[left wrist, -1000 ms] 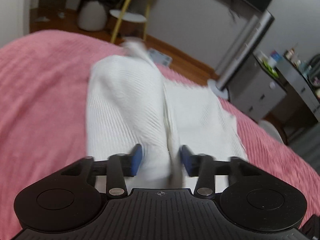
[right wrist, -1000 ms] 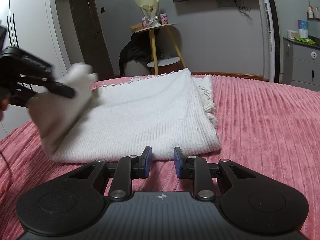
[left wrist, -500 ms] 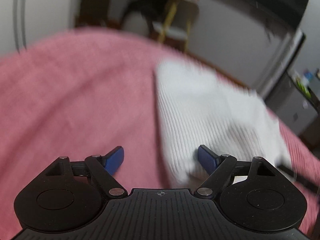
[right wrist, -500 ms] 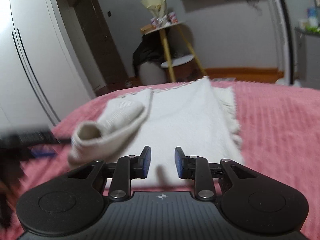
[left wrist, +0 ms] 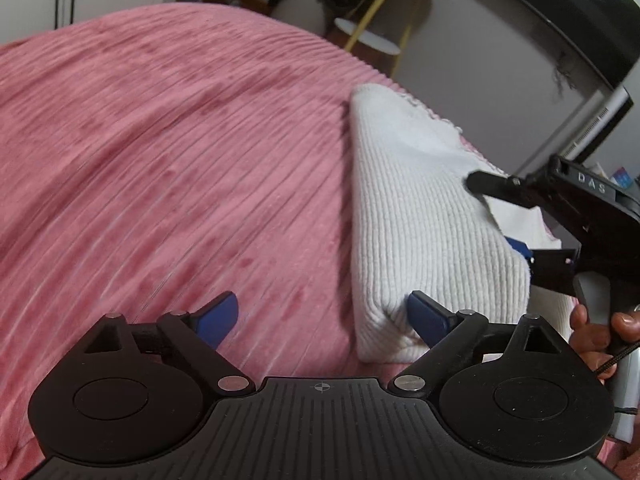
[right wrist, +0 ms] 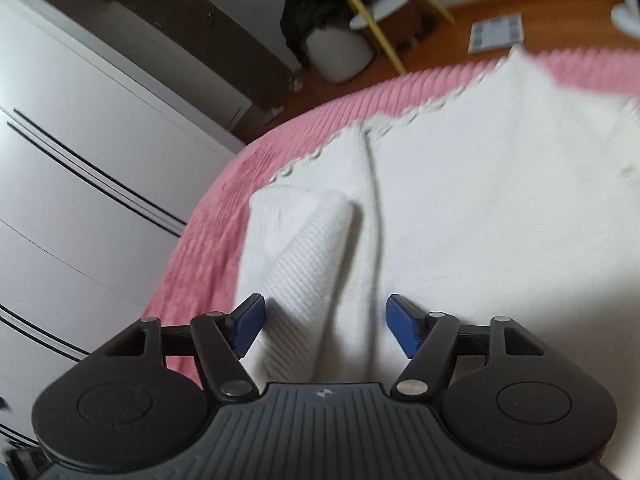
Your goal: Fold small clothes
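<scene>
White knit garment [left wrist: 432, 216] dropped flat, left gripper [left wrist: 322, 318] fingers now spread, right gripper [right wrist: 322, 322] too.

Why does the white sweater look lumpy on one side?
The white ribbed knit garment lies fairly flat on the pink ribbed bedspread, but its folded-over sleeve sits puffed up and slanted instead of lying flat. The open right hand-held gripper straddles it.

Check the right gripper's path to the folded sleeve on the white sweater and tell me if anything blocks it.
Nothing visible does. The right gripper is open directly over the folded sleeve of the white sweater, only cloth between its fingers. The left gripper is open at the sweater's other edge, off to the side.
</scene>
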A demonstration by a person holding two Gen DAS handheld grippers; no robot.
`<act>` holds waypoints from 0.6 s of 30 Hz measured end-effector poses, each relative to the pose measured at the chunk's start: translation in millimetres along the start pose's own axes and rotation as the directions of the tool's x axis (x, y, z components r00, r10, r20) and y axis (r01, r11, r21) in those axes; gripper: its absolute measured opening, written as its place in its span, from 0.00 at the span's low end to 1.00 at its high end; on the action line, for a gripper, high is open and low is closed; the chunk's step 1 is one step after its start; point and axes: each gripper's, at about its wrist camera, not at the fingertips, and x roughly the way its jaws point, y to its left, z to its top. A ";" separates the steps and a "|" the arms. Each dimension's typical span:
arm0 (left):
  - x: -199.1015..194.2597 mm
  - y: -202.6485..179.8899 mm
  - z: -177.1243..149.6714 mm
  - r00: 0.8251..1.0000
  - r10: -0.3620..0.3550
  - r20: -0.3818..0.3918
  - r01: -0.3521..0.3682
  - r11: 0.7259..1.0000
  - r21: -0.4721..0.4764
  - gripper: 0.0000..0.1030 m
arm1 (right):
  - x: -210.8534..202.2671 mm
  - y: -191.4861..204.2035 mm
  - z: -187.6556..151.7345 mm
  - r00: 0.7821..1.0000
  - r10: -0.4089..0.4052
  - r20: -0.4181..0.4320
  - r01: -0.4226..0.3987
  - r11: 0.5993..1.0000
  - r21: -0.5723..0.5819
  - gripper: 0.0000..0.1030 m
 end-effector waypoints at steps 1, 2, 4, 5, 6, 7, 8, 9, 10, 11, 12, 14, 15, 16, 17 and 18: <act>0.7 0.2 -1.9 1.000 0.003 0.002 -0.003 1.000 -0.002 0.94 | 4.5 3.2 0.3 1.000 0.005 -0.006 -0.005 1.000 -0.009 0.67; 1.2 -1.0 -2.9 1.000 0.008 0.004 -0.008 1.000 0.000 0.94 | 7.8 6.9 0.4 1.000 0.002 -0.013 -0.002 1.000 -0.026 0.60; 0.4 -3.4 -4.4 1.000 0.014 0.010 -0.014 1.000 0.008 0.94 | 11.1 14.3 -0.7 0.999 -0.031 -0.023 0.029 0.996 -0.084 0.31; -0.8 -4.9 -5.1 1.000 0.010 0.010 -0.010 1.000 0.008 0.94 | 9.7 16.4 0.1 0.998 -0.061 -0.015 0.059 0.991 -0.117 0.23; -1.2 -5.9 -4.8 1.000 0.004 0.008 -0.004 1.000 0.006 0.94 | 6.5 20.9 -1.4 0.996 -0.084 0.005 0.083 0.984 -0.157 0.19; -2.8 -7.3 -5.9 1.000 -0.005 0.007 0.005 1.000 0.004 0.94 | 1.3 25.5 -2.9 0.994 -0.103 0.028 0.107 0.974 -0.201 0.18; -3.0 -8.4 -6.1 1.000 -0.011 0.007 0.011 1.000 0.004 0.94 | -4.0 30.4 -4.5 0.990 -0.128 0.059 0.138 0.958 -0.251 0.17; -3.3 -9.8 -7.0 1.000 -0.012 0.006 0.012 1.000 0.007 0.94 | -9.4 36.9 -8.6 0.985 -0.148 0.091 0.169 0.939 -0.301 0.16; -2.9 -11.3 -8.0 1.000 -0.016 0.005 0.016 1.000 0.014 0.94 | -15.6 42.8 -12.1 0.979 -0.164 0.119 0.195 0.918 -0.346 0.16; -2.1 -12.6 -9.1 1.000 -0.022 0.002 0.022 1.000 0.019 0.94 | -19.6 47.3 -15.7 0.973 -0.178 0.146 0.222 0.896 -0.384 0.16; -1.4 -14.1 -10.6 1.000 -0.029 -0.001 0.029 0.999 0.022 0.94 | -23.4 51.5 -19.6 0.965 -0.198 0.173 0.255 0.869 -0.425 0.15; 0.0 -16.5 -12.4 0.999 -0.038 -0.007 0.039 0.999 0.024 0.94 | -30.9 56.1 -25.4 0.950 -0.223 0.220 0.304 0.824 -0.478 0.15; -0.3 -18.1 -13.0 0.999 -0.041 -0.009 0.041 0.999 0.025 0.94 | -33.9 57.1 -27.3 0.944 -0.230 0.238 0.321 0.807 -0.495 0.15; -0.8 -20.1 -13.6 0.999 -0.042 -0.009 0.042 0.999 0.031 0.94 | -35.6 58.2 -27.6 0.942 -0.230 0.246 0.327 0.801 -0.502 0.15; -1.1 -21.6 -14.1 0.999 -0.045 -0.010 0.046 0.998 0.038 0.94 | -39.5 56.8 -26.9 0.943 -0.225 0.247 0.322 0.805 -0.498 0.15; -1.0 -23.4 -14.6 0.999 -0.045 -0.013 0.045 0.998 0.045 0.94 | -42.6 56.1 -23.8 0.943 -0.220 0.250 0.319 0.812 -0.488 0.15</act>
